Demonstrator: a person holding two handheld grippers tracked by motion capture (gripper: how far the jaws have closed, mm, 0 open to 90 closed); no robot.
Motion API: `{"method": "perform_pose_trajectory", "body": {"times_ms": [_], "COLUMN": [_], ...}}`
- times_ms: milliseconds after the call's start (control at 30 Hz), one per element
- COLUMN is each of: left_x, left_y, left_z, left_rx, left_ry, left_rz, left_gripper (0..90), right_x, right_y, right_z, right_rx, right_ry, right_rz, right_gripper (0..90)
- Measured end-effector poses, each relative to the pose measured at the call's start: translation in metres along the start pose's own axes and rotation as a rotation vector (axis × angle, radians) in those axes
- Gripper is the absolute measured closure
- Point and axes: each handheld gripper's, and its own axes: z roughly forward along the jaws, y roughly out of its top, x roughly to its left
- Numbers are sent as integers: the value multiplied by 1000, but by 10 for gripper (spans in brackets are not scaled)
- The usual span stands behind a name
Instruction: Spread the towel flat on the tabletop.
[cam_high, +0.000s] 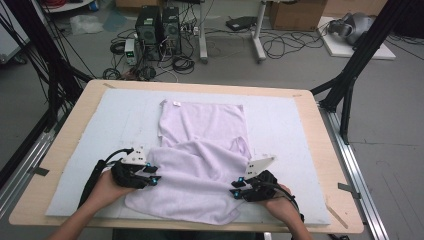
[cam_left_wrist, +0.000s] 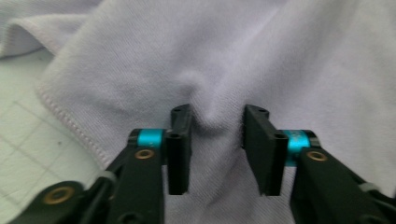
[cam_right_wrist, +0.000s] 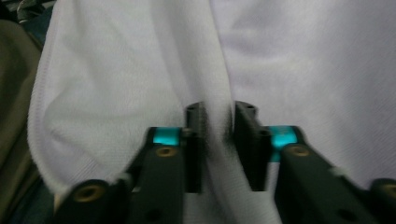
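— Where's the towel (cam_high: 200, 150) lying?

— On the pale mat (cam_high: 285, 125) that covers the table (cam_high: 320, 135), long way running from the person toward the far edge. The near half is bunched up and reaches almost to the mat's front edge; the far half lies flat, its far hem parallel to the far edge.

— Room around it?

— Bare mat on both sides and beyond it.

— And the grippers?

— The left gripper (cam_left_wrist: 217, 140) has a pinched ridge of cloth between its jaws, but whether the pads press it I cannot tell. The right gripper (cam_right_wrist: 218, 140) is clamped on a fold.
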Motion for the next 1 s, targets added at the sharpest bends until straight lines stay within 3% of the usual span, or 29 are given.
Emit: {"method": "perform_pose_trajectory", "body": {"times_ms": [33, 100, 333, 533, 567, 667, 833, 1000], "left_x": [0, 2, -1, -3, -3, -2, -2, -4], "left_y": [0, 1, 1, 1, 1, 0, -4, -10], "left_z": [0, -1, -4, -6, -7, -10, -17, -24], "left_rx": [-1, 7, 3, -29, -30, -31, -47, -45], "left_ry": [4, -3, 19, 25, 24, 24, 45, 54], "left_rz": [3, 8, 18, -5, -2, -10, -22, -20], "left_gripper": [697, 780, 816, 815, 811, 738, 663, 626], "right_x": [-1, -3, -8, -19, -20, -20, -4, 20], "right_y": [1, 4, 36, 50, 50, 50, 41, 18], "right_z": [0, 1, -2, 32, 34, 26, -9, -26], "right_rx": [-6, 5, -33, 34, 18, -14, -129, -138], "right_ry": [6, 18, -41, -58, -58, -87, -116, -90], "right_rz": [-8, -2, -45, -39, -32, -21, -59, -84], "right_gripper": [843, 856, 858, 854, 842, 724, 708, 711]}}
